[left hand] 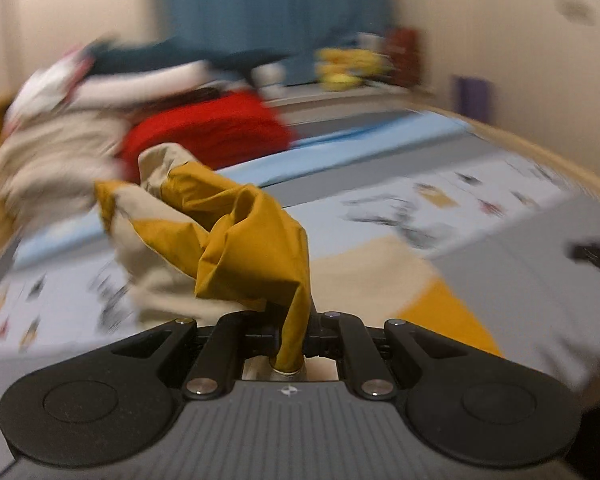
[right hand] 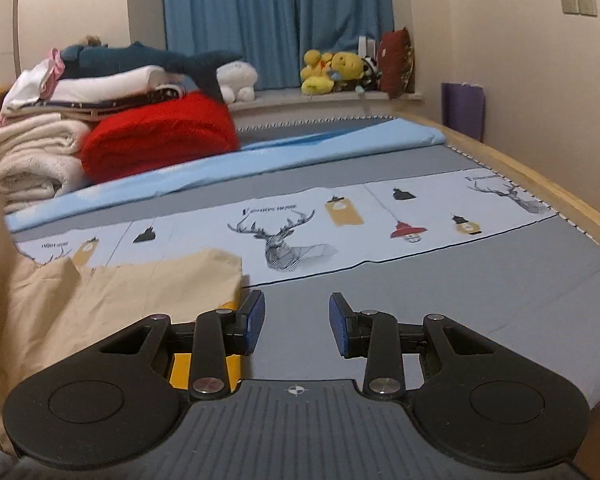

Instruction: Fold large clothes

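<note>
A large beige and mustard-yellow garment (left hand: 236, 232) lies on the bed. My left gripper (left hand: 294, 338) is shut on a bunched mustard part of it and holds that part up above the bed; the left wrist view is blurred. In the right wrist view the beige body of the garment (right hand: 100, 304) lies flat at the lower left, with a mustard patch under the left finger. My right gripper (right hand: 297, 326) is open and empty, low over the grey sheet, just right of the garment's edge.
A stack of folded blankets with a red one (right hand: 160, 136) and a plush shark sits at the bed's far left. Plush toys (right hand: 336, 70) line the windowsill under blue curtains. The wooden bed frame (right hand: 540, 176) runs along the right. A deer-print sheet (right hand: 292, 236) covers the bed.
</note>
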`<state>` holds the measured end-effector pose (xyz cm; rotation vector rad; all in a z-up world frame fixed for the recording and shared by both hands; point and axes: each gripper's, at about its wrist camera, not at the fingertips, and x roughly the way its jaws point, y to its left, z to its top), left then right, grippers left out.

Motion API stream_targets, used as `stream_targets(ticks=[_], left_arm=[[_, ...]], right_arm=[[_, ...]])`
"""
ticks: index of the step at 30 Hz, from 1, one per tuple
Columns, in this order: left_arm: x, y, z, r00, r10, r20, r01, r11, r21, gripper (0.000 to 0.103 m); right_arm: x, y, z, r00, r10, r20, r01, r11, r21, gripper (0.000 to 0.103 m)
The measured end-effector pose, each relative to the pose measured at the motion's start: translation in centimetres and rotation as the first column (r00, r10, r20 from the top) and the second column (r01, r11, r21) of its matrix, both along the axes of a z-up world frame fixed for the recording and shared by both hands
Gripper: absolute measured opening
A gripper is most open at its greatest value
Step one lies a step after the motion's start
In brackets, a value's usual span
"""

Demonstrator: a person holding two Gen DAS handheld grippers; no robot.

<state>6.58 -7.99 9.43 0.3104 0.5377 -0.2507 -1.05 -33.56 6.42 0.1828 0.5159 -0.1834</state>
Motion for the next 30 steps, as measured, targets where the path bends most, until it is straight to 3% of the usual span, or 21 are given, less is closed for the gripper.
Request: stream_targets(ticks=[3,5,6,7,9,10,12,14,16,17,21,23,24,27,29,30], left_arm=[[-2.1,-8.1,-3.4,0.985,-0.173,-0.017,0.174,0.979,0.108,0.009],[-3.0,-12.2,-7.0,0.953,-0.288,-0.097,0.301,0.942,0.150,0.010],[-3.2,-13.6,-8.7,0.931,-0.333,-0.151,0.354,0.924,0.143,0.015],[-3.2,-14.5,-10.1,0.902,-0.380,-0.207,0.409,0.904,0.123,0.021],[-3.1,-15.2,-12.2,0.838,-0.440,-0.323,0.486,0.870,0.077,0.052],[-3.1,-14.7,-12.4,0.826,-0.451,-0.339,0.495,0.868,0.050,0.055],[-3.5,-12.5,-11.1,0.816,-0.489,-0.307,0.504,0.863,-0.035,0.068],[-3.6,-9.0,-9.4,0.806,-0.516,-0.289,0.495,0.856,-0.147,0.073],[-3.4,-5.1,-8.1,0.812,-0.515,-0.275,0.462,0.855,-0.235,0.073],[-3.2,-3.6,-7.5,0.827,-0.495,-0.268,0.437,0.864,-0.250,0.073],[-1.7,1.0,-6.7,0.908,-0.340,-0.244,0.298,0.935,-0.193,0.073],[-0.7,2.5,-6.9,0.936,-0.251,-0.247,0.221,0.965,-0.144,0.071],[0.1,3.1,-7.1,0.945,-0.211,-0.251,0.183,0.974,-0.130,0.069],[1.4,4.7,-7.3,0.948,-0.178,-0.263,0.140,0.978,-0.156,0.066],[1.9,4.9,-9.1,0.944,-0.158,-0.289,0.126,0.984,-0.127,0.064],[2.1,5.2,-10.7,0.929,-0.138,-0.343,0.112,0.989,-0.095,0.064]], right_arm=[[0.1,-1.4,-0.6,1.000,-0.004,-0.018,0.005,0.999,0.035,0.037],[0.3,-2.3,-0.4,1.000,-0.002,0.000,0.002,1.000,0.029,0.037],[0.2,-2.7,-0.3,1.000,-0.001,0.007,0.001,1.000,0.031,0.037],[0.4,-3.0,-0.2,1.000,-0.001,0.009,0.001,0.999,0.046,0.039],[0.6,-4.0,-0.2,1.000,0.006,0.006,-0.007,0.993,0.121,0.048],[0.5,-4.4,-0.3,1.000,0.012,-0.001,-0.012,0.986,0.168,0.055],[1.1,-4.9,-0.9,0.999,0.041,-0.034,-0.031,0.962,0.270,0.058],[1.7,-4.7,-1.7,0.994,0.086,-0.073,-0.056,0.936,0.348,0.059],[2.2,-4.0,-2.5,0.984,0.134,-0.119,-0.078,0.919,0.388,0.060],[2.5,-3.5,-3.0,0.976,0.157,-0.148,-0.087,0.915,0.395,0.061],[3.6,-1.5,-5.0,0.933,0.227,-0.280,-0.094,0.903,0.419,0.061],[3.8,-0.5,-6.1,0.913,0.238,-0.331,-0.096,0.915,0.393,0.039],[3.6,0.0,-6.1,0.911,0.242,-0.333,-0.108,0.921,0.375,0.012],[1.9,-0.1,-4.3,0.950,0.236,-0.206,-0.143,0.912,0.385,0.007],[0.8,-0.7,-3.1,0.966,0.232,-0.118,-0.167,0.900,0.403,0.006],[0.5,-0.9,-3.6,0.966,0.220,-0.134,-0.150,0.903,0.403,0.006]])
